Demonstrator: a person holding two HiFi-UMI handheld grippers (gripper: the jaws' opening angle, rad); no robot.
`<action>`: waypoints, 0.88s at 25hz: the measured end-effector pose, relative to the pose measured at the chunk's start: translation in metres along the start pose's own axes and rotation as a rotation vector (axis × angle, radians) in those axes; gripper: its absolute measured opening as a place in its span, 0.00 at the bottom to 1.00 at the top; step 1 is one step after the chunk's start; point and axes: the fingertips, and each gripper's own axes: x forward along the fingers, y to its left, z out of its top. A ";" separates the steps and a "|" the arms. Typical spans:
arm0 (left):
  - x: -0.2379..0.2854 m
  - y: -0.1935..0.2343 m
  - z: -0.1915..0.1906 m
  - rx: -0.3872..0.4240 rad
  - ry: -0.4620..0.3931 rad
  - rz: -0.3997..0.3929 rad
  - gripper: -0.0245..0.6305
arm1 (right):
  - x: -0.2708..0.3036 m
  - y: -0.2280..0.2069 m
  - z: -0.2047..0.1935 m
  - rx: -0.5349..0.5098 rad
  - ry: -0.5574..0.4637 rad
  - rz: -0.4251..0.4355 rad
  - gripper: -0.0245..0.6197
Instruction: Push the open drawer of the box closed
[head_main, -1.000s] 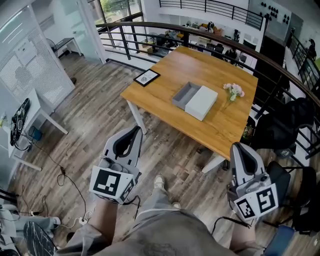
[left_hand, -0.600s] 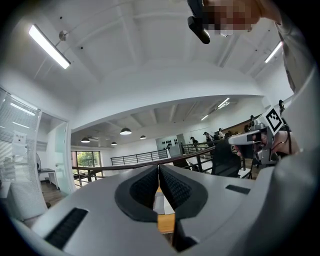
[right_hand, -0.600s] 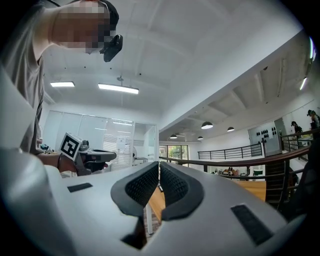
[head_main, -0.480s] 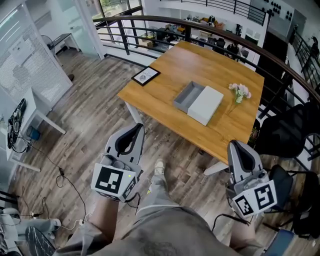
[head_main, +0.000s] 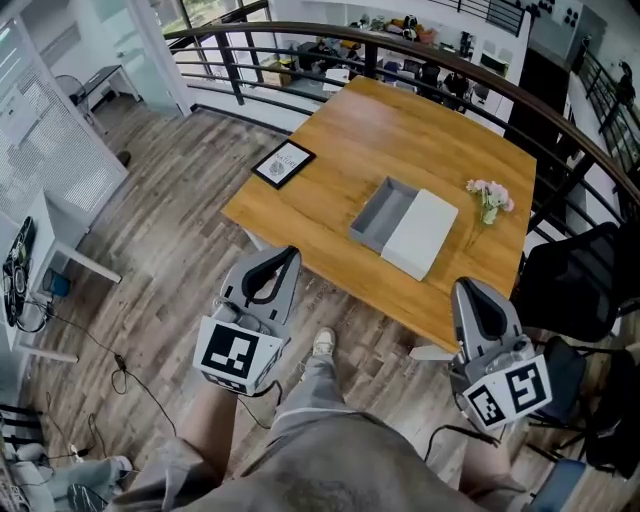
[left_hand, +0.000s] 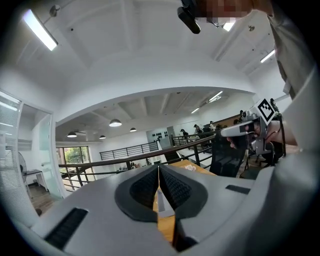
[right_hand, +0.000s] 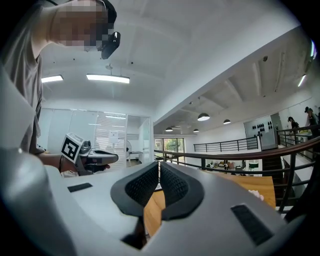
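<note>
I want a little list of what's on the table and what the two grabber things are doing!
table: wooden table
box: white box, lying flat on the table
drawer: grey drawer, pulled out of the box, looks empty
other things: framed picture; small pink flowers
left: left gripper, jaws together, holding nothing, far from the box
right: right gripper, jaws together, holding nothing, far from the box

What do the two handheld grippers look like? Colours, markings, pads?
Both the left gripper and right gripper are light grey moulded shells with curved jaws, black ribbed pads and a white cube bearing black square markers at the rear.
</note>
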 end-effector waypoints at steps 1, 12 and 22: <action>0.012 0.008 -0.004 0.000 0.009 -0.018 0.07 | 0.013 -0.004 0.000 0.002 0.006 -0.007 0.09; 0.154 0.081 -0.059 0.097 0.122 -0.241 0.09 | 0.145 -0.060 -0.011 0.034 0.081 -0.137 0.09; 0.248 0.083 -0.131 0.209 0.212 -0.500 0.25 | 0.191 -0.099 -0.048 0.081 0.172 -0.269 0.09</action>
